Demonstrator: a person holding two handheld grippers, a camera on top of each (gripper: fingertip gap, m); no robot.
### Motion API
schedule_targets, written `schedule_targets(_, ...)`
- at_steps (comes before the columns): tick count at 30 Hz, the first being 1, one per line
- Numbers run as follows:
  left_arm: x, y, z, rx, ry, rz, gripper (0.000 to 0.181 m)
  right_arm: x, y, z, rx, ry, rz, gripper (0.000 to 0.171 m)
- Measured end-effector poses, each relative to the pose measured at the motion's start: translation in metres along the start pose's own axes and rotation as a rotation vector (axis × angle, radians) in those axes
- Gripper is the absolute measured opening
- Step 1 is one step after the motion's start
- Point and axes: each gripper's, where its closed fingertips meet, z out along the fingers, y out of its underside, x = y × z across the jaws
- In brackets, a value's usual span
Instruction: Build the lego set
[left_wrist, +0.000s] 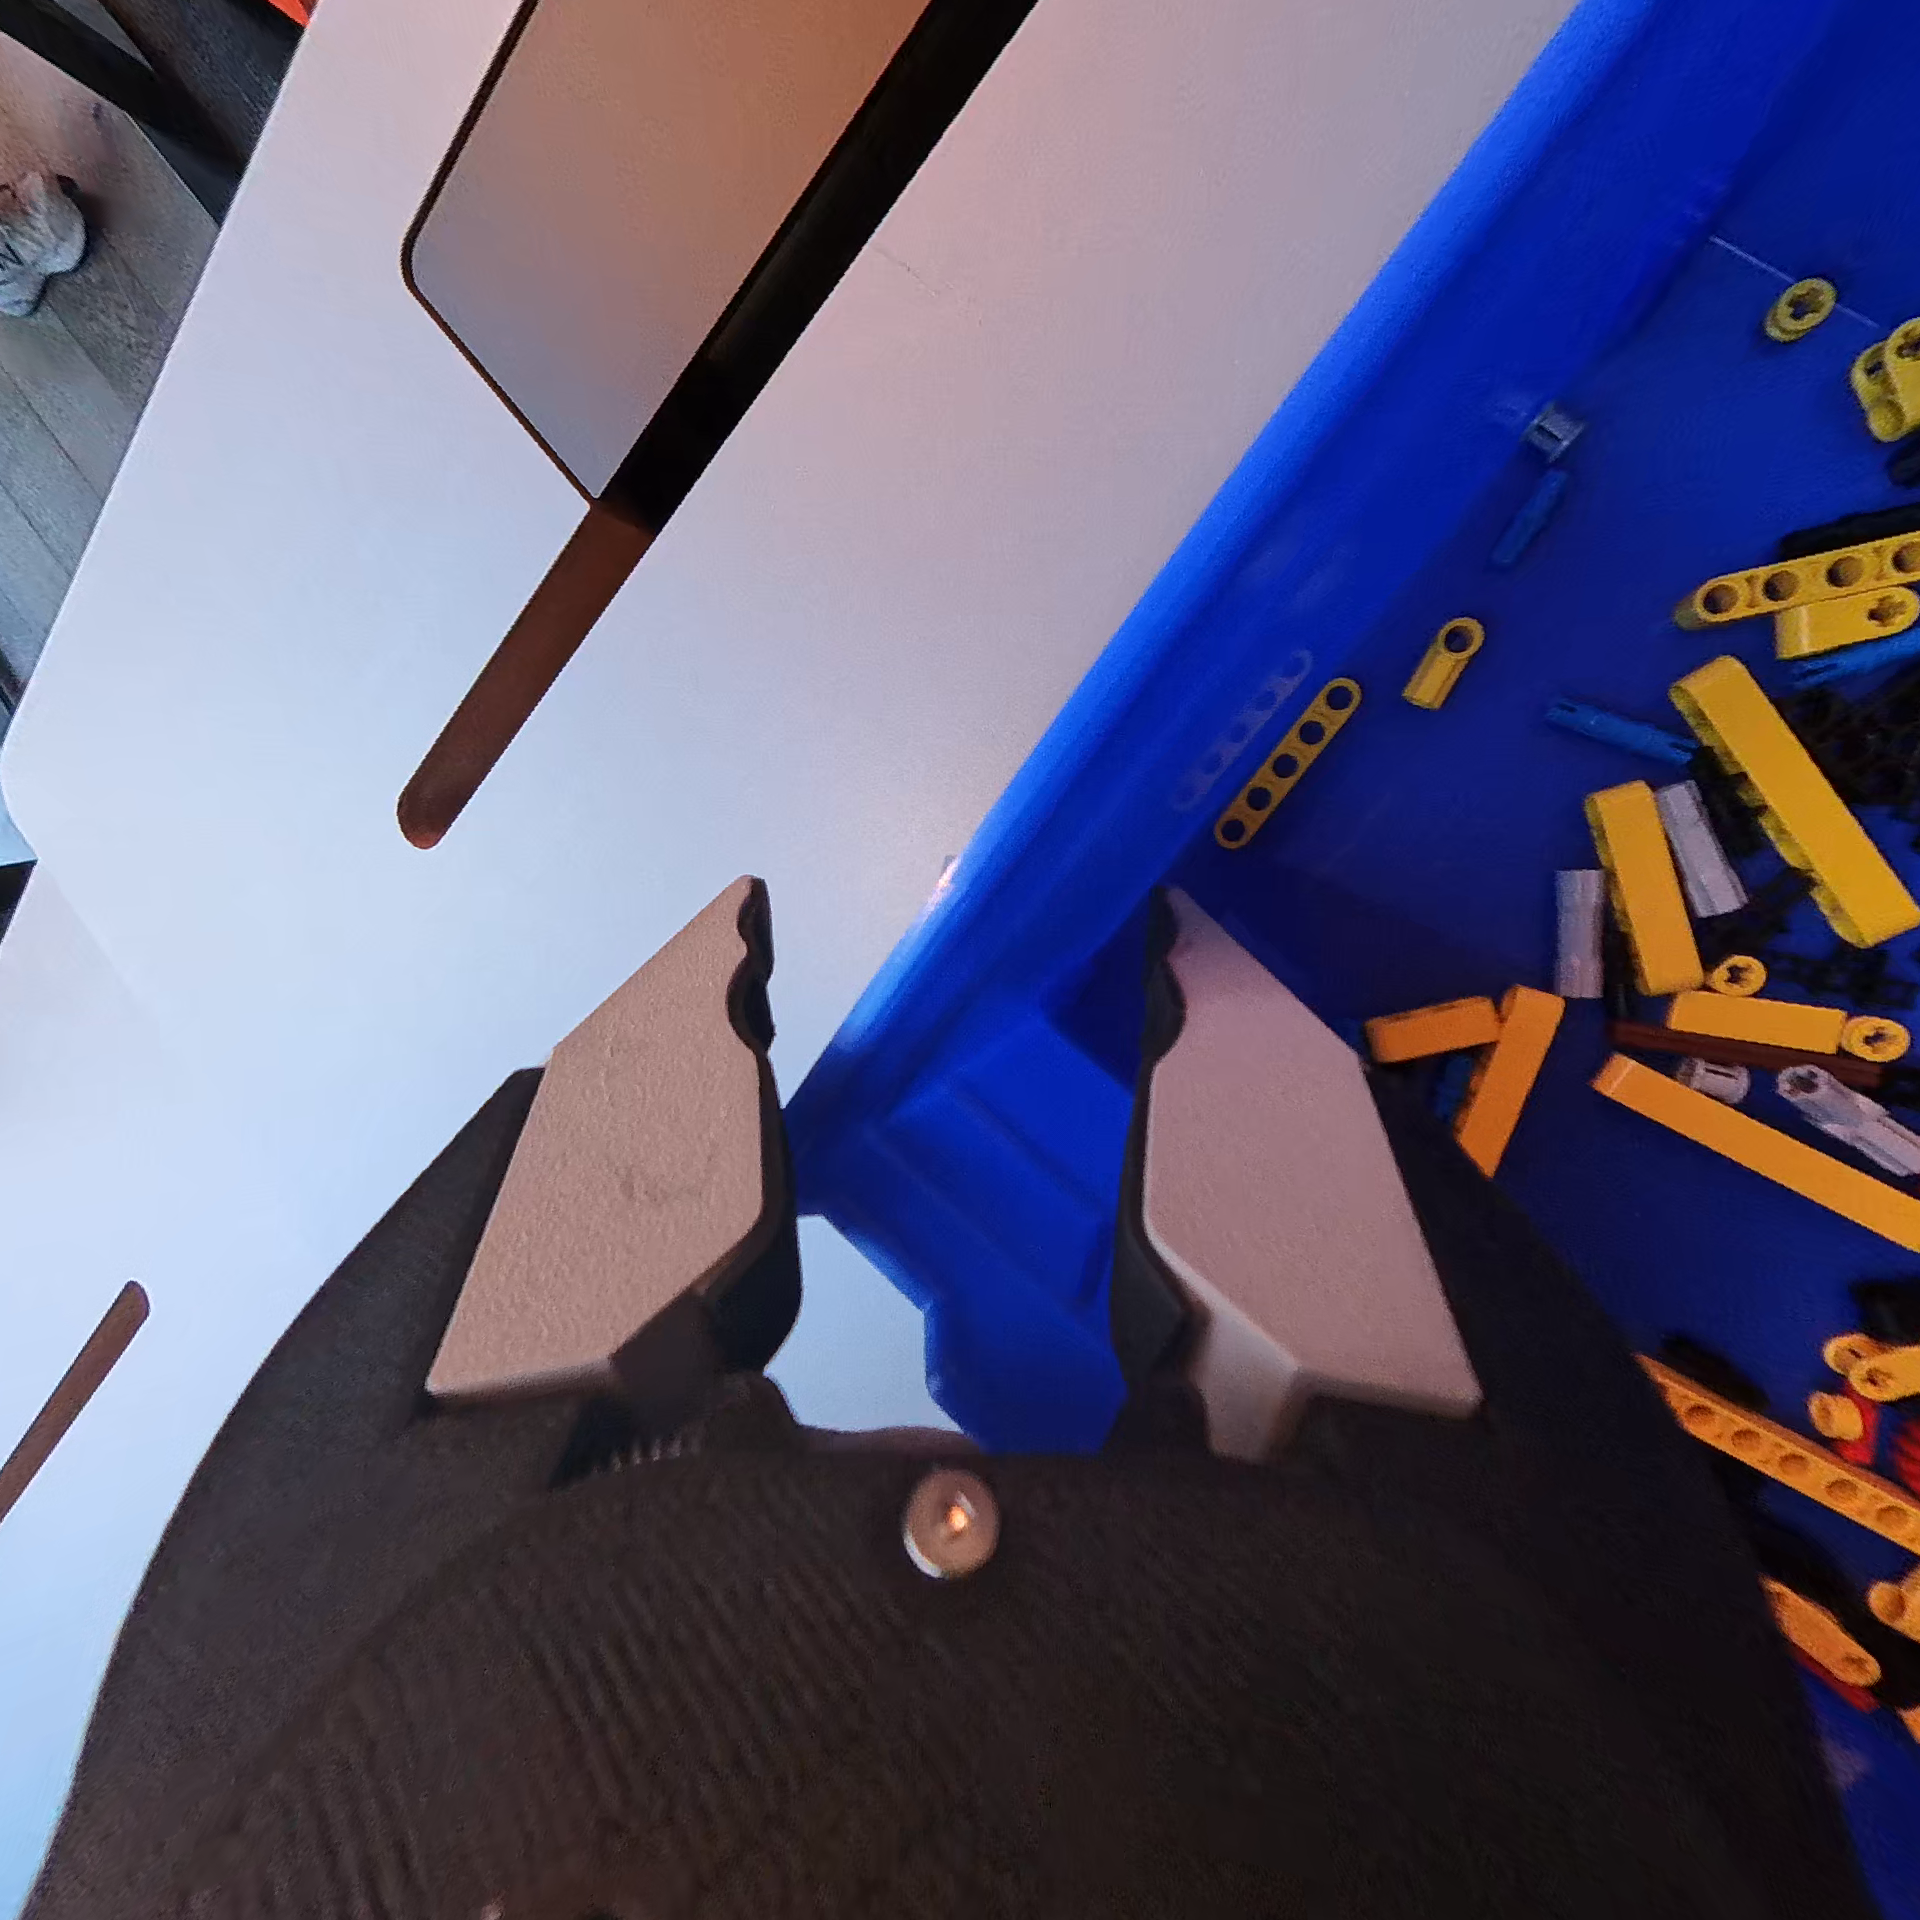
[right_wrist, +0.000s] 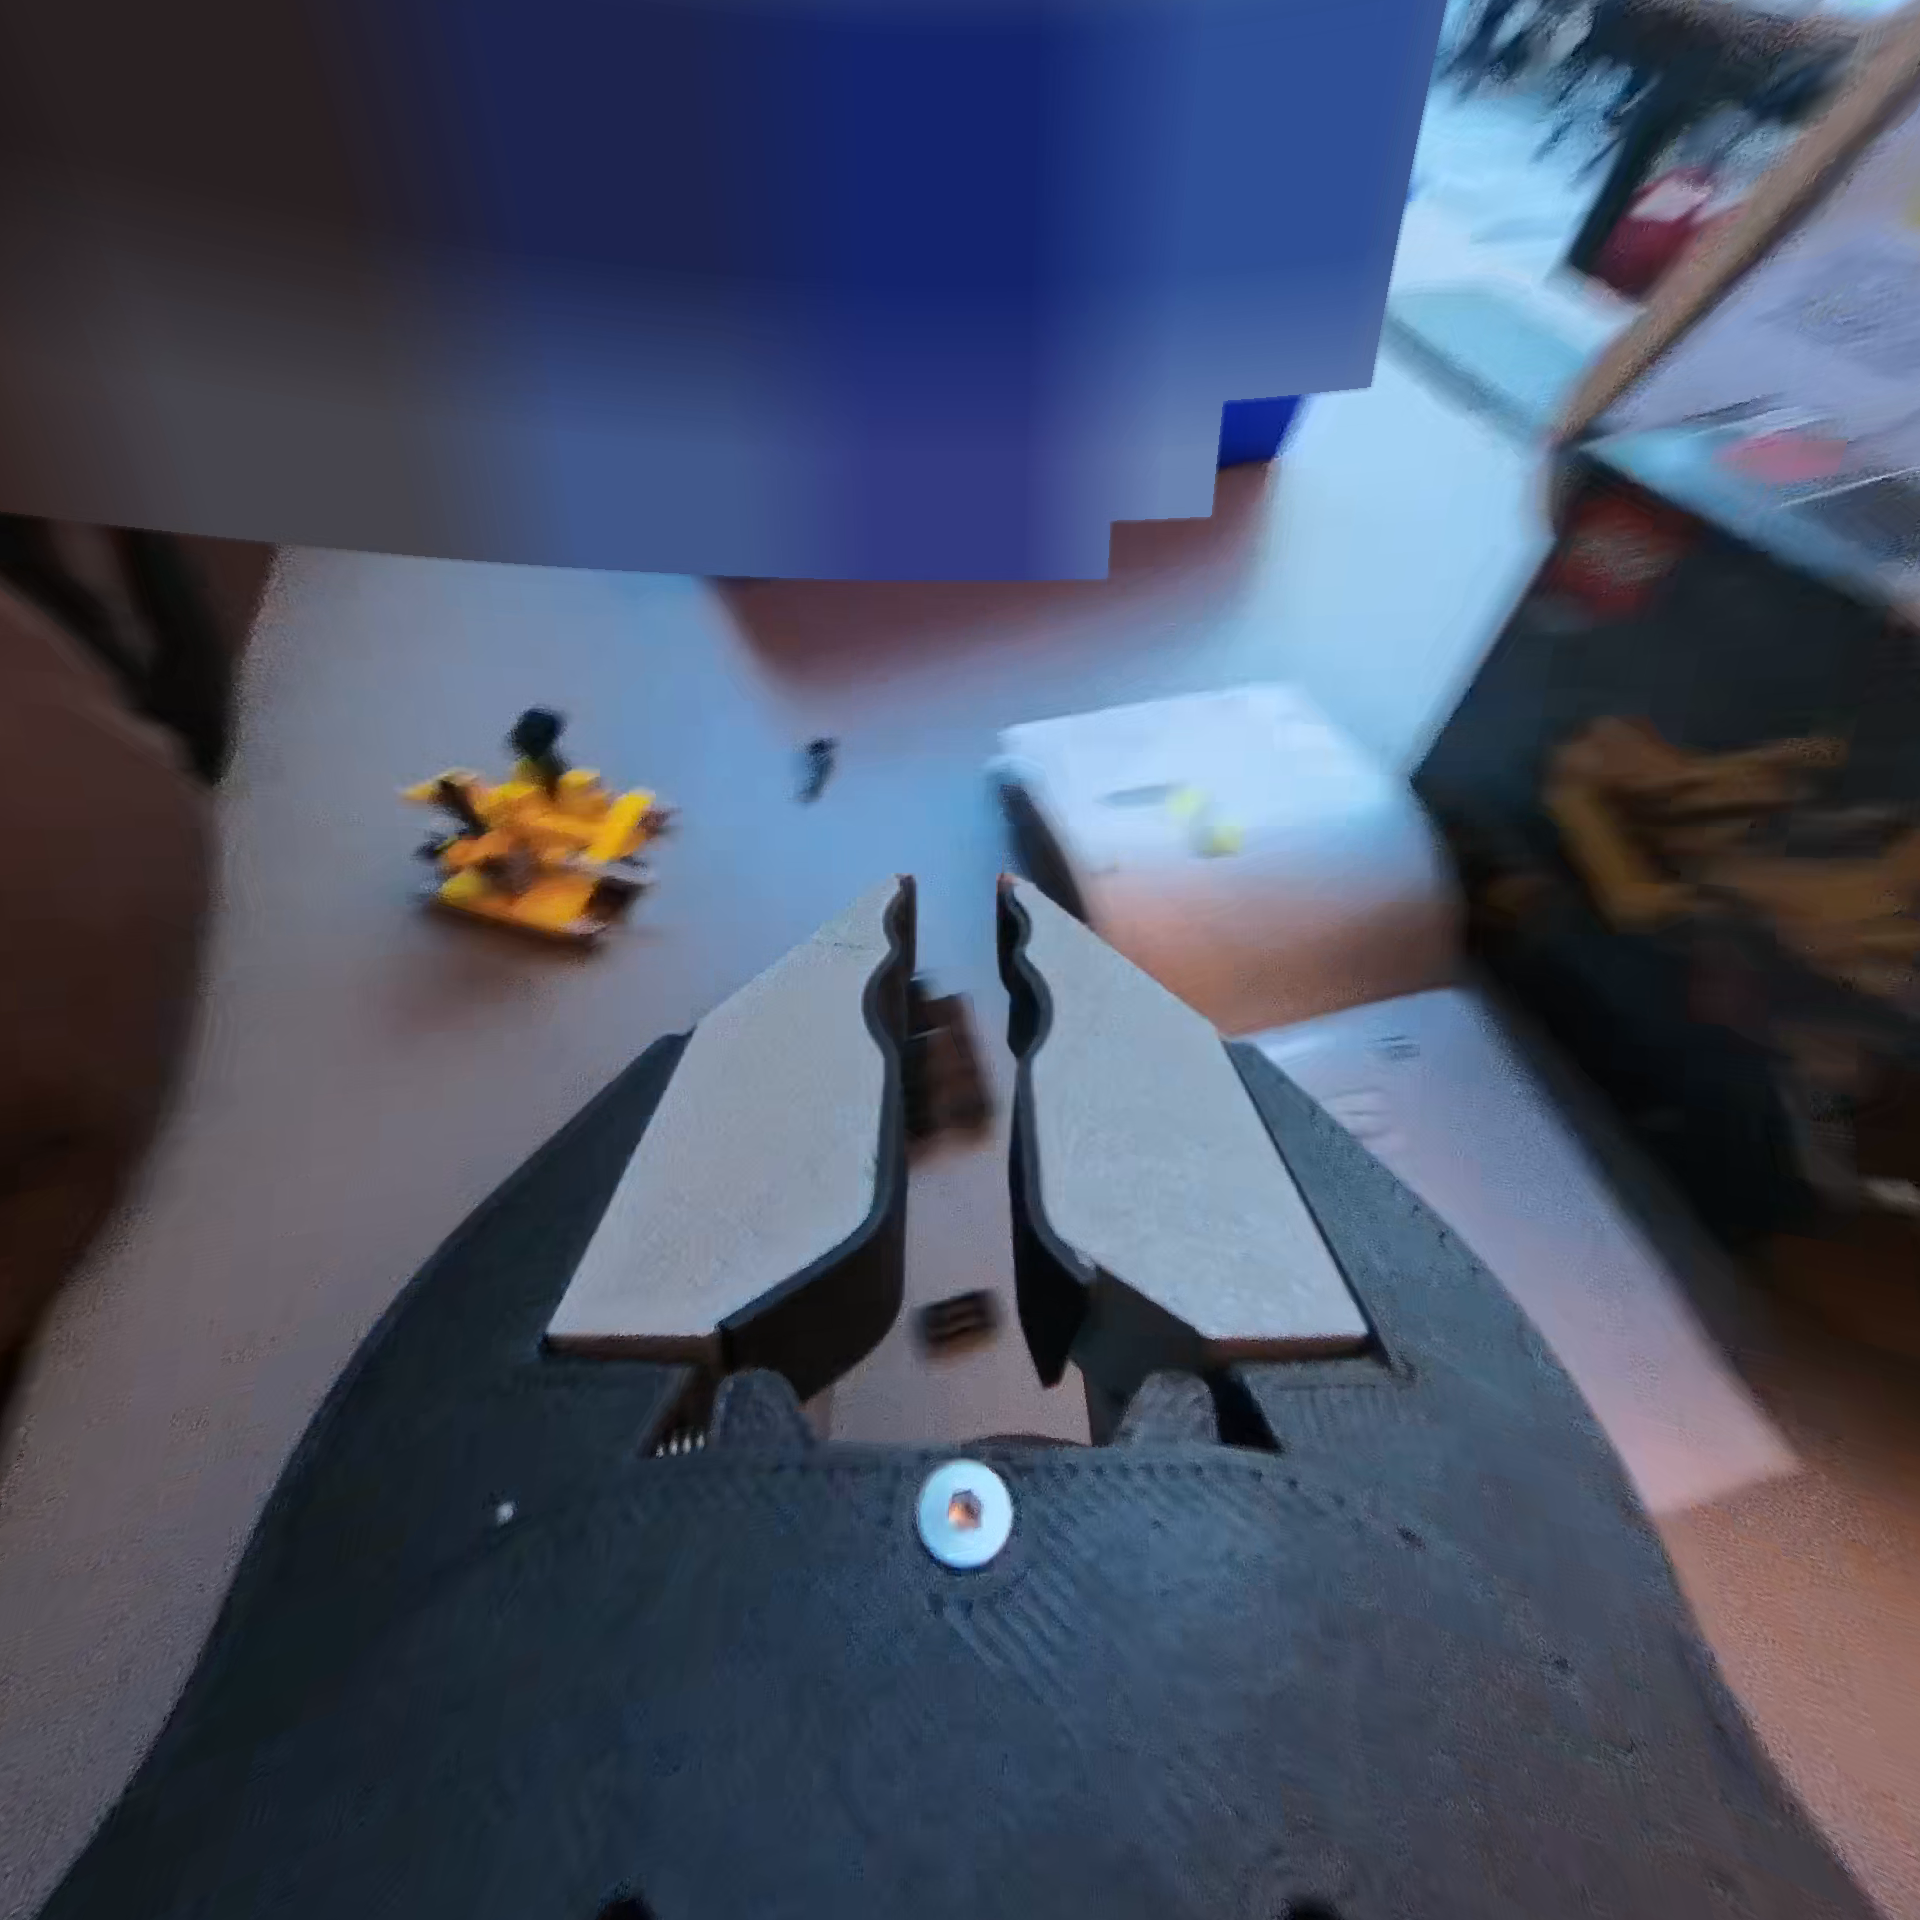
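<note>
- The left gripper (left_wrist: 961, 935) hangs with its fingers spread wide and nothing between them, straddling the near corner of a blue bin (left_wrist: 1299, 582) that sits on a white table (left_wrist: 312, 675).
- One finger lies over the tabletop, the other over the bin's inside wall.
- Loose lego pieces (left_wrist: 1704, 914) are scattered across the bin floor: yellow beams, a thin yellow beam with a row of holes (left_wrist: 1288, 764) lying apart near the wall, grey and black connectors, blue pins.
- A dark slot (left_wrist: 499, 686) runs through the table surface, ahead of the left gripper.
- The right gripper (right_wrist: 956, 904), seen through heavy motion blur, has its fingers drawn close with a narrow gap left between the tips.
- A small dark piece (right_wrist: 943, 1060) shows in that gap; whether it is gripped or lies on the table behind cannot be told.
- A partly built yellow-and-black lego assembly (right_wrist: 535, 842) rests on the table, ahead and to the left of the right gripper.
- A tiny dark part (right_wrist: 816, 769) lies apart from it.
- A white booklet (right_wrist: 1195, 790) and a dark box (right_wrist: 1704, 883) stand to the right.
</note>
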Motion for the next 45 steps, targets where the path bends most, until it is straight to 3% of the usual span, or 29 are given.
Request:
schedule_targets(3,0.000,0.000,0.000,-0.002,-0.006,0.003,0.071,-0.048,0.032,0.017,-0.212,-0.056,-0.027,0.011)
schedule_targets(6,-0.001,0.000,0.000,-0.005,-0.015,0.005,0.071,-0.063,0.042,0.022,-0.277,-0.053,-0.023,0.012)
schedule_targets(14,0.000,-0.001,0.000,0.019,-0.005,0.001,0.071,-0.052,0.068,0.020,-0.404,-0.006,-0.049,0.000)
schedule_targets(22,0.000,0.000,0.000,0.011,-0.009,0.011,0.072,-0.012,0.087,-0.020,-0.508,0.141,-0.034,0.000)
schedule_targets(25,0.000,0.000,0.000,0.007,-0.015,0.011,0.072,-0.010,0.074,-0.021,-0.451,0.133,-0.009,0.006)
schedule_targets(29,0.000,0.000,0.000,0.009,-0.015,0.023,0.073,-0.002,0.033,-0.008,-0.244,0.117,-0.025,0.005)
schedule_targets(37,0.000,-0.013,-0.027,0.109,0.027,-0.006,0.050,0.043,-0.007,0.025,0.028,0.080,0.041,0.008)
schedule_targets(41,0.000,-0.013,-0.030,0.125,0.064,-0.028,0.054,0.054,-0.006,0.033,0.045,0.080,0.048,0.009)
schedule_targets(45,0.007,0.001,-0.009,0.031,0.114,-0.037,0.071,0.058,-0.006,0.032,0.039,0.105,0.014,0.008)
